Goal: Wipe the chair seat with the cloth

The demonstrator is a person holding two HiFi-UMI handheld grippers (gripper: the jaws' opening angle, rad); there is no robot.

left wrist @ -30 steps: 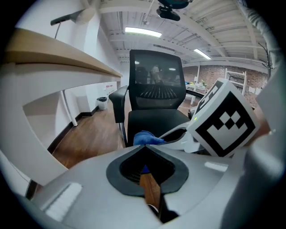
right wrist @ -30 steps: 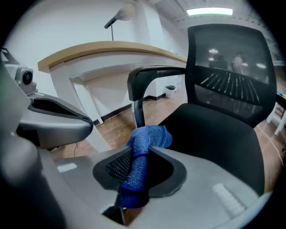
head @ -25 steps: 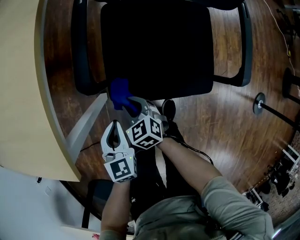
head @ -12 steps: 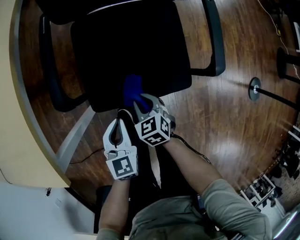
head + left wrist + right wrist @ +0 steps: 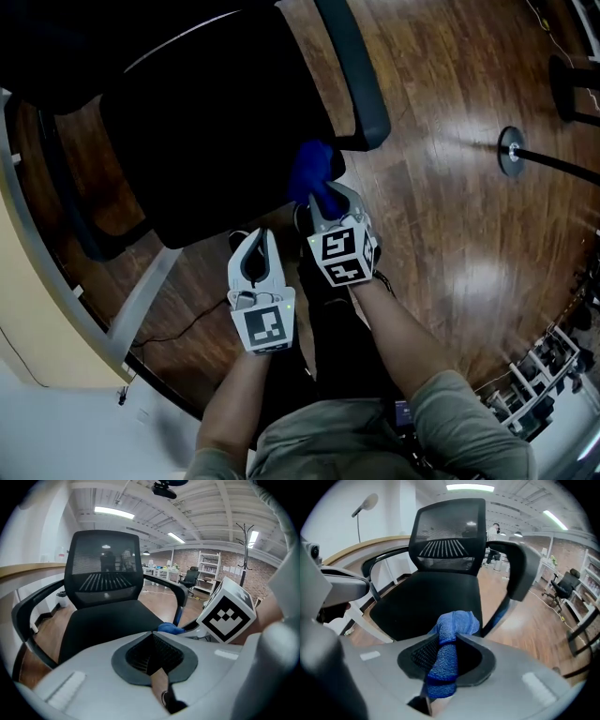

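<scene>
The black chair seat (image 5: 206,122) fills the upper left of the head view. My right gripper (image 5: 319,192) is shut on a blue cloth (image 5: 311,169), whose bunched end lies at the seat's front right corner, close to the right armrest (image 5: 354,75). In the right gripper view the cloth (image 5: 451,641) runs up between the jaws and hangs over the seat's (image 5: 436,599) front edge. My left gripper (image 5: 262,236) is shut and holds nothing, just in front of the seat and left of the right gripper. Its own view shows the seat (image 5: 108,620) and the cloth (image 5: 169,628).
A light wooden desk (image 5: 28,309) curves along the left, with its grey leg (image 5: 141,300) and a cable (image 5: 187,323) on the wood floor. A stand's round base (image 5: 511,150) sits at the right. The left armrest (image 5: 66,202) is near the desk.
My right gripper has carried the cloth along the seat's front edge from the left corner to the right corner. The left gripper followed beside it.
</scene>
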